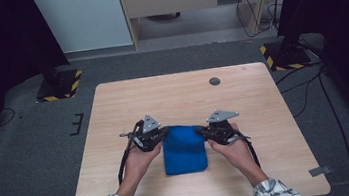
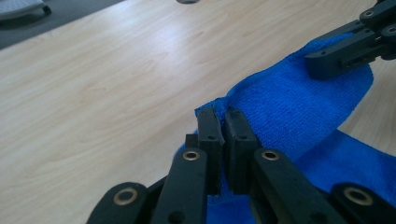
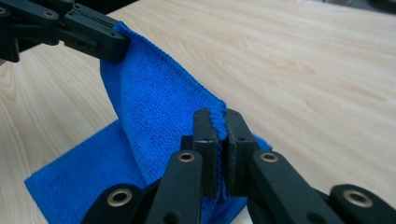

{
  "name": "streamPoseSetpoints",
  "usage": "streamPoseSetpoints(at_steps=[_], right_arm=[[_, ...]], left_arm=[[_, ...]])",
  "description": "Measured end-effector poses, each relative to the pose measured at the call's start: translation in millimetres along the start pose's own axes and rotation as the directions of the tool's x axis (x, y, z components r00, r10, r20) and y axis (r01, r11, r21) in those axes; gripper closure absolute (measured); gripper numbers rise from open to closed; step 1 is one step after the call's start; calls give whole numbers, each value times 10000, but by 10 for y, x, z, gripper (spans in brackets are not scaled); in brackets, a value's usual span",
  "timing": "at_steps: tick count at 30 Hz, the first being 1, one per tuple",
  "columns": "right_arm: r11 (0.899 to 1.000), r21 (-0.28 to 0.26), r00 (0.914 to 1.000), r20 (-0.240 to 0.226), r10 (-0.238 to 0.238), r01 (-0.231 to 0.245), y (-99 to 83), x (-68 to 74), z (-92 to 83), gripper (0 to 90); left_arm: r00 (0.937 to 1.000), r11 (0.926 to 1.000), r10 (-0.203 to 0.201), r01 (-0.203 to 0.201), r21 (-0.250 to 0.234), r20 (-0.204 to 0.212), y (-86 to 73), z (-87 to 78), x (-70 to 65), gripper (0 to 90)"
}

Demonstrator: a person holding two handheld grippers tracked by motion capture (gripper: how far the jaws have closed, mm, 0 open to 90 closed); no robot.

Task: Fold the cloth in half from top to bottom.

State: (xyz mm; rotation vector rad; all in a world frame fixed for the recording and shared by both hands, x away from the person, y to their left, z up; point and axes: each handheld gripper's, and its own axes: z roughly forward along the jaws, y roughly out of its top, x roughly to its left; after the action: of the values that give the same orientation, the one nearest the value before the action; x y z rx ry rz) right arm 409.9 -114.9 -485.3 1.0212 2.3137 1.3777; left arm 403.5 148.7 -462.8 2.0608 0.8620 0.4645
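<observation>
**Blue cloth pinched at two corners**

The cloth point(image 1: 184, 148) lies a little below the middle of the high view, on the table point(image 1: 113, 105), a folded blue rectangle with its far edge lifted between my two hands. From above it reads as nearly flat; the gripper views show what that hides, a raised flap hanging from both grips over a lower layer that rests on the wood.

My left gripper point(image 1: 163, 133) is clenched on the cloth's upper left corner. In the left gripper view the cloth point(image 2: 289, 107) fills the right half of the frame, and my left gripper point(image 2: 223, 116) has its jaws nearly together with the blue hem squeezed between them. My right gripper point(image 2: 327, 63) shows at the upper right there, clamped on the far corner.

My right gripper point(image 1: 201, 131) grasps the cloth's upper right corner. In the right gripper view the cloth point(image 3: 154, 116) drapes from the upper left to the centre, the stitched hem bunched between the jaws of my right gripper point(image 3: 219, 119), and my left gripper point(image 3: 105, 44) bites the other corner at the upper left.
</observation>
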Motion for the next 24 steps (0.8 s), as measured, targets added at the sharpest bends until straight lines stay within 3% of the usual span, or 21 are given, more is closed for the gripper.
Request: streamPoseSetpoints(at_steps=[9,16,19,24], right_arm=[[9996,18,9995,-83,-296,296,-122,92,-33,856],[9997,34,9995,-192,-252,253,-245,158,-23,854],[9982,182,9982,-218,-560,564,-304,210,-29,850],[9953,412,9961,-122,-876,881,-356,239,-39,844]], left_arm=[[9991,9994,-353,354,-50,245,-246,-52,-110,863],[9982,9990,-425,429,-93,416,-356,-94,-188,859],[9968,9979,-592,604,-215,546,-421,-104,-208,857],[9965,9986,-518,525,-88,659,-479,-79,-253,851]])
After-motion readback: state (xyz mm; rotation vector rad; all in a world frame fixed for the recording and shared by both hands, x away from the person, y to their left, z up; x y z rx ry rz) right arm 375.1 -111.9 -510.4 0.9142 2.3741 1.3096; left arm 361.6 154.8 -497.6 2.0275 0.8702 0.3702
